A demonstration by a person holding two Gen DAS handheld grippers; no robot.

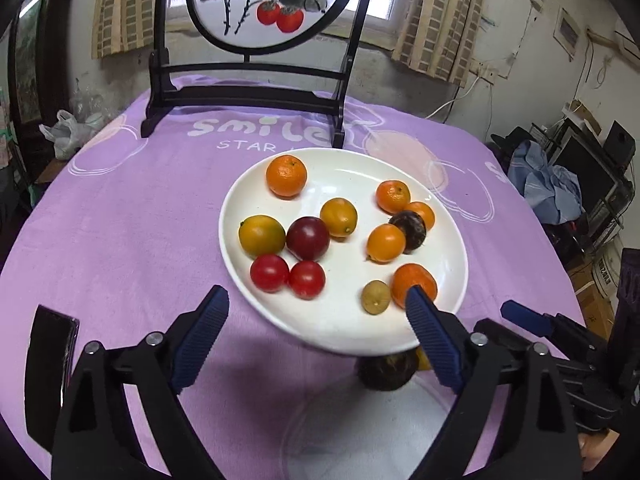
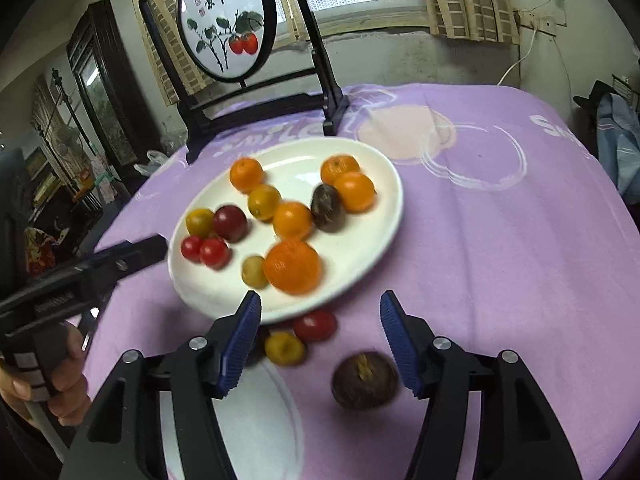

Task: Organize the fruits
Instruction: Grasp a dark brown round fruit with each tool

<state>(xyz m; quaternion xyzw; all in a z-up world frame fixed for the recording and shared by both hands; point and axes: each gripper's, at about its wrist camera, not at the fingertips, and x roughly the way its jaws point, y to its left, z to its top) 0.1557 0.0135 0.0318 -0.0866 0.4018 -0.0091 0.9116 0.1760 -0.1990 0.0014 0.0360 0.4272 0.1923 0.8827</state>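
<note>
A white plate (image 1: 344, 320) (image 2: 360, 272) holds several oranges, kumquats, a dark red plum (image 1: 307, 238), two red cherry tomatoes (image 1: 269, 273) and a dark passion fruit (image 1: 410, 229). My left gripper (image 1: 316, 300) is open and empty over the plate's near rim. My right gripper (image 2: 320, 316) is open and empty, near the plate's front edge. On the cloth in front of it lie a brown mangosteen (image 2: 365, 380), a red tomato (image 2: 315, 325) and a yellow fruit (image 2: 285, 347). The mangosteen also shows under the plate's edge in the left wrist view (image 1: 386, 372).
A purple tablecloth (image 1: 120, 220) covers the table. A black wooden stand with a round persimmon painting (image 1: 256, 4) stands at the back. A clear plastic bowl (image 1: 360, 432) sits near the front edge. The other gripper shows at the right (image 1: 560, 332). A dark phone (image 1: 50, 360) lies left.
</note>
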